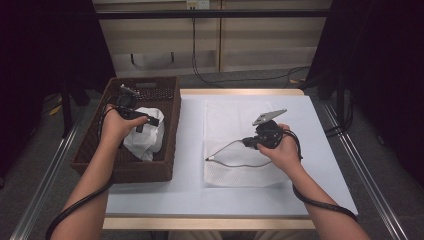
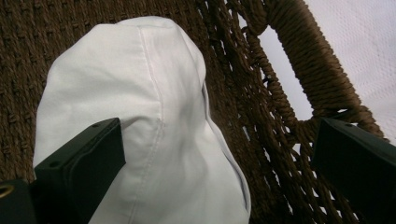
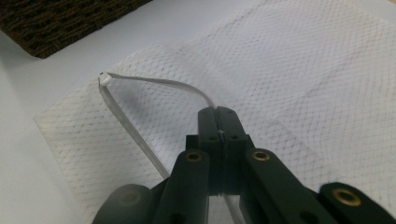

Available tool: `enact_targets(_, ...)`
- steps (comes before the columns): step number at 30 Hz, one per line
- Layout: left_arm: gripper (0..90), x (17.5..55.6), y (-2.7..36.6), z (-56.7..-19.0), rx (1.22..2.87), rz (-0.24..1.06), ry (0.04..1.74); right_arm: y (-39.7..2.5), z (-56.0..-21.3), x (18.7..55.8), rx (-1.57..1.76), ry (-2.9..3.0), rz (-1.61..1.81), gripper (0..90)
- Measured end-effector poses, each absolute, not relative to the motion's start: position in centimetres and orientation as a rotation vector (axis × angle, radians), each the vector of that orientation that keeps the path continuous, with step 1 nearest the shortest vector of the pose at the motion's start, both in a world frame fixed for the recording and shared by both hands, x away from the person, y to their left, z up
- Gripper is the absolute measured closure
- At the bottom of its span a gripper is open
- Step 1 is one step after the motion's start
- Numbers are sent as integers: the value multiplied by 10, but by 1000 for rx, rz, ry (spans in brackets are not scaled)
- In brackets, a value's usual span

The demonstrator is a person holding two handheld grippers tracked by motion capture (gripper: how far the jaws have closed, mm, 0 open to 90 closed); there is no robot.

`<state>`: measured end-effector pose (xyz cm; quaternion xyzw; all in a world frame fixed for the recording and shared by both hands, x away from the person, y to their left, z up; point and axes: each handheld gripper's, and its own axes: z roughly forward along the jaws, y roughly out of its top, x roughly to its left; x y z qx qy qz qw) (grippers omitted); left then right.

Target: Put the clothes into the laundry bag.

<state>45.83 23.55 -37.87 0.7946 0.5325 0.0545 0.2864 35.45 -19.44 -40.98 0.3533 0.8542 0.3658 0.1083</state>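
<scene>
In the wicker basket (image 1: 167, 135) at the table's left, the left gripper (image 2: 210, 158) hovers with fingers apart around the crumpled white garment (image 2: 140, 130), not yet closed on it. The right gripper (image 3: 219, 122), fingers clamped together on the mesh laundry bag's (image 3: 299, 84) zipper edge (image 3: 154, 83), seems to hold the mouth open. Next, grasp and carry the garment across.

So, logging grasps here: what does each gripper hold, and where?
Right gripper pinches the white mesh bag's opened zipper edge; left gripper, open, holds nothing.
</scene>
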Motion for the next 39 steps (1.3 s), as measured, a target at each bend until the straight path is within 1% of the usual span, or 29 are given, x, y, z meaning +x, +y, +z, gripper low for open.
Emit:
enact_targets(5,23,461,239,-381,2116,176,1446,-193,-412,355,1037,2520,1067,900)
enact_targets(9,23,463,241,-387,2122,169,1464,-192,-413,354,1043,2525,1058,900)
enact_targets(10,20,463,241,-389,2091,180,1481,-193,-413,354,1045,2527,1062,900)
enact_targets(11,20,464,243,-390,2118,179,1474,-193,-414,355,1042,2527,1062,900)
enact_targets(16,16,466,247,-398,2087,199,1504,-192,-413,354,1044,2527,1059,900)
enact_targets(21,12,468,250,-403,2108,211,1509,-192,-413,354,1045,2524,1061,900)
enact_targets(36,9,470,264,-398,2052,240,1556,-189,-413,354,1024,2528,1060,900)
enact_targets(39,6,470,268,-400,2034,228,1570,-189,-414,354,1026,2524,1048,900)
